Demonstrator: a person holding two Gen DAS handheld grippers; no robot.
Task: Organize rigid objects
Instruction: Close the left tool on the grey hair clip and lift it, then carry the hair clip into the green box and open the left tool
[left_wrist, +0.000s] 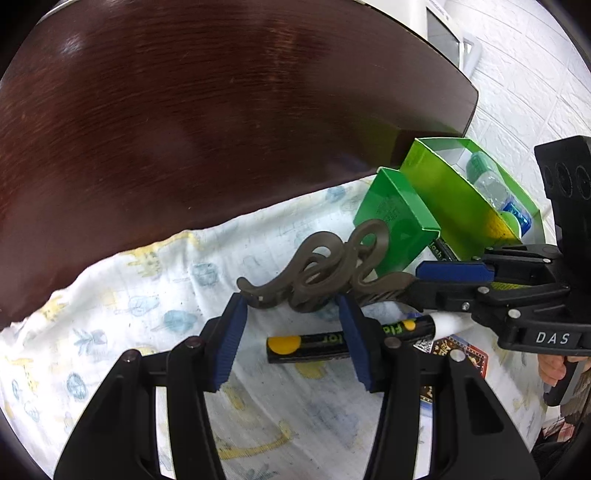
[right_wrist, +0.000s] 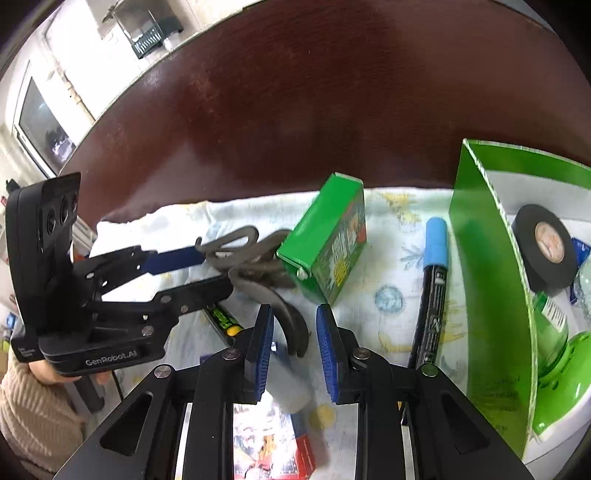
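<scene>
Hair clip (left_wrist: 325, 273): one, brown, held over printed cloth (left_wrist: 110, 332) at scene centre, just beside green box (right_wrist: 325, 243). Clamped at curled end by left gripper (left_wrist: 290, 301), pads half spread. Pinched at toothed end by right gripper (right_wrist: 293, 314), pads close together. Counted on cloth: one yellow-dotted marker (left_wrist: 306, 345), one blue-capped marker (right_wrist: 432, 295), one green box. Counted in green tray (right_wrist: 480, 258), far right: one tape roll (right_wrist: 543, 243).

Both hand-held grippers (left_wrist: 291, 332) (right_wrist: 295, 343) angled downward

White "DAS" marks the right hand-held gripper (left_wrist: 448, 275); "GenRobot.AI" marks the left hand-held gripper (right_wrist: 212, 273).
</scene>
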